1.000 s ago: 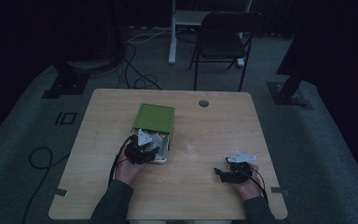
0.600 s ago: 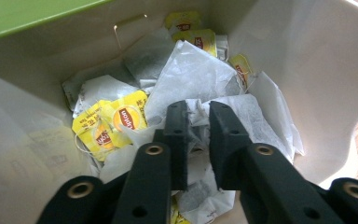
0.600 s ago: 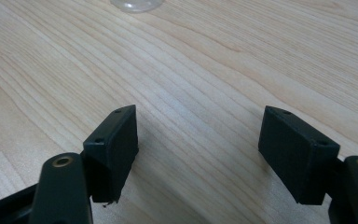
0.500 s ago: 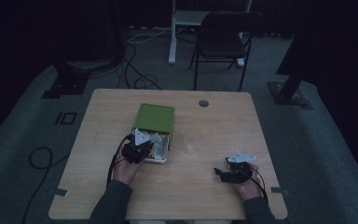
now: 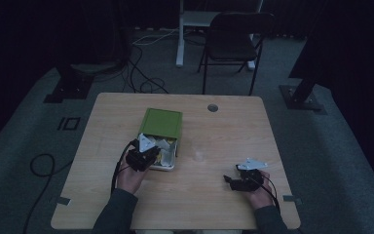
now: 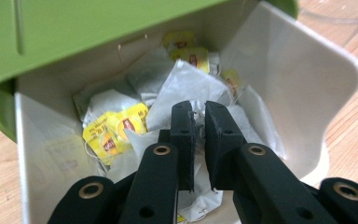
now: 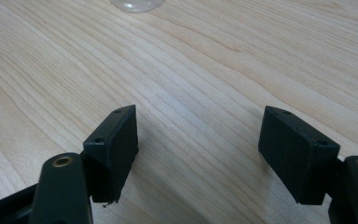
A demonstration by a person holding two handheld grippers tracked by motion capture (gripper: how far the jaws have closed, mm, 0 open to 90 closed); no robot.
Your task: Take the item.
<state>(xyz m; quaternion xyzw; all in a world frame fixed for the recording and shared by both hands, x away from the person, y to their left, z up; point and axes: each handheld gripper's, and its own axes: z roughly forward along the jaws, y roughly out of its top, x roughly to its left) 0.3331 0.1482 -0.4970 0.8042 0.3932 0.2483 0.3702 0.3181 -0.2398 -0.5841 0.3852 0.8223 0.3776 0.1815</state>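
Note:
A box with a green lid (image 5: 161, 123) and a white inner tray (image 6: 307, 93) lies open on the wooden table (image 5: 214, 136). It holds several tea bags (image 6: 116, 128) with yellow tags and white paper pouches. My left gripper (image 6: 199, 109) reaches into the tray's open end (image 5: 152, 152). Its jaws are shut on a white tea bag pouch (image 6: 186, 86), with thin paper pinched between the pads. My right gripper (image 7: 198, 135) rests low over bare wood at the table's near right (image 5: 230, 181), open, nothing between its jaws.
A clear round glass object (image 7: 135, 3) stands on the table between the box and the right hand (image 5: 199, 155). A cable hole (image 5: 213, 107) sits near the table's far edge. A chair (image 5: 236, 41) stands beyond the table.
The left gripper has shifted slightly at the box's open end. The right hand and its gripper have kept still.

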